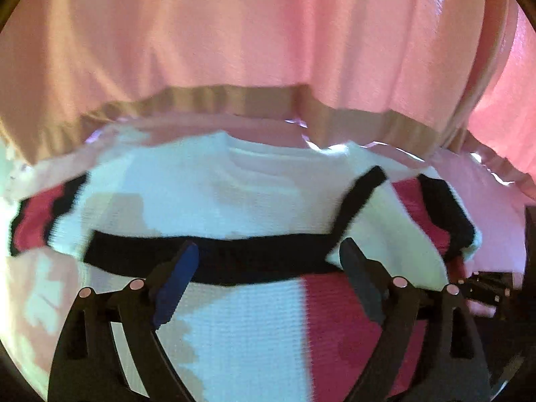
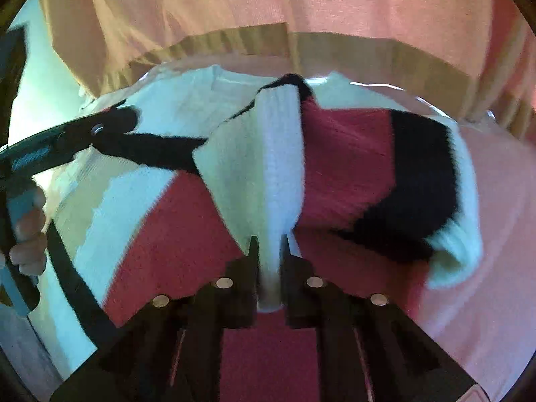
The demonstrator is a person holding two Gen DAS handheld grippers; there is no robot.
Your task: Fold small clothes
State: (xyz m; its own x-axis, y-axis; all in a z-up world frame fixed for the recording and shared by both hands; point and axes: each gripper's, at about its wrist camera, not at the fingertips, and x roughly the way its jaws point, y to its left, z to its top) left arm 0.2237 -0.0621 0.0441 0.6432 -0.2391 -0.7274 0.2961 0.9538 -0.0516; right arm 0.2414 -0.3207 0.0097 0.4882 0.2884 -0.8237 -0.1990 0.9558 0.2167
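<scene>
A small knit sweater (image 1: 254, 201) in white, red and black lies on a pink surface (image 1: 495, 221); it also shows in the right wrist view (image 2: 348, 154). My left gripper (image 1: 268, 251) is open, its fingers spread just above the black stripe (image 1: 234, 261), holding nothing. My right gripper (image 2: 269, 241) is shut on a raised white fold of the sweater (image 2: 278, 167), pinched between the two fingers. The left gripper also shows at the left of the right wrist view (image 2: 97, 130), over the sweater.
A person in a pink top (image 1: 268, 33) with a tan hem stands close behind the sweater, also in the right wrist view (image 2: 368, 6). The person's hand (image 2: 28, 234) holds the left gripper's handle. The pink surface (image 2: 485, 268) extends to the right.
</scene>
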